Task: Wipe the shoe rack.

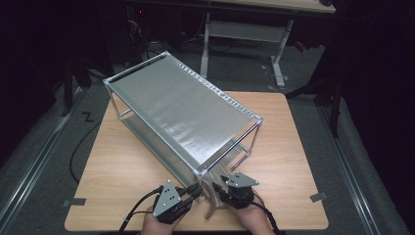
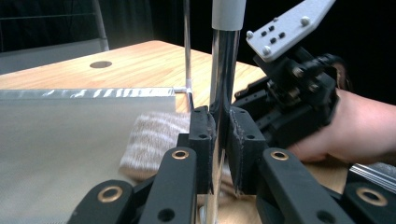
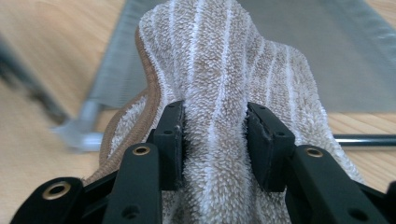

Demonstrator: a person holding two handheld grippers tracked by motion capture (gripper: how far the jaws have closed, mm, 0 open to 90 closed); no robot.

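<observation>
We hold a gripper in each hand at the near edge of the wooden table (image 1: 122,161); on it stands a two-tier metal rack (image 1: 181,115), set at a slant, with its near corner just in front of our hands.

Our left gripper (image 2: 221,140) has its jaws drawn nearly together on the rack's chrome corner post (image 2: 224,70); in the left gripper view both pads press flat against the post, which rises upright between them to a white cap at the top; in the high view this gripper (image 1: 192,192) sits at the foot of that same corner, left of the other hand.

Our right gripper (image 3: 215,140) stands about half open, with a beige towel striped in white (image 3: 219,60) bunched between the jaws; in the right gripper view both pads sink into the pile on either side of the fold, so we have hold of it; the towel humps up ahead of the jaws and lies against the edge of the rack's lower shelf (image 3: 336,56), with a bar of the rack running along the table beside it.

In the left gripper view the towel (image 2: 154,140) lies on the lower shelf just beside the gripped post, and the right gripper is close behind that post.
</observation>
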